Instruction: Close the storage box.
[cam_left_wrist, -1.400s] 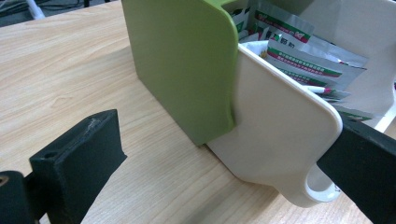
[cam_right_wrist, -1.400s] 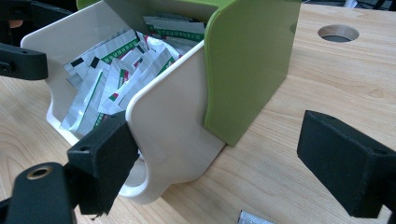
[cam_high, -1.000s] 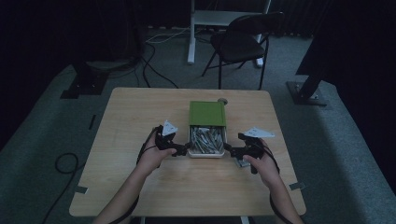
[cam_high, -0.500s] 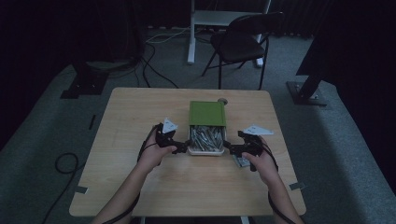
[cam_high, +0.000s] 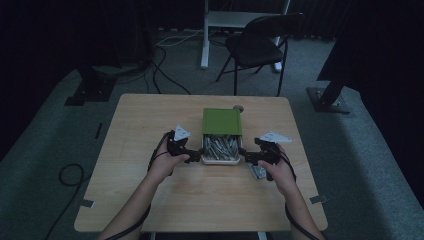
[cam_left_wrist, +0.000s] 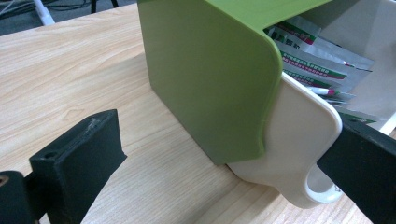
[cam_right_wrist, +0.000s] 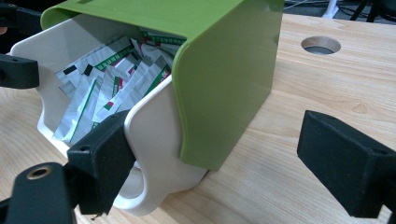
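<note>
One box (cam_high: 221, 135), long axis away from the person, open end near.

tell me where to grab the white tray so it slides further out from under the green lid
Grip the white tray by the flat end tabs with finger holes, one claw on each side, coming in from the open near end. The tabs jut past the green lid, whose walls cover the rest.

The box (cam_high: 221, 135) blocks the way between both claws; bare table (cam_high: 150, 115) around seems passable.

Left gripper (cam_high: 196, 156), right gripper (cam_high: 246, 158): jaws spread wide.
</note>
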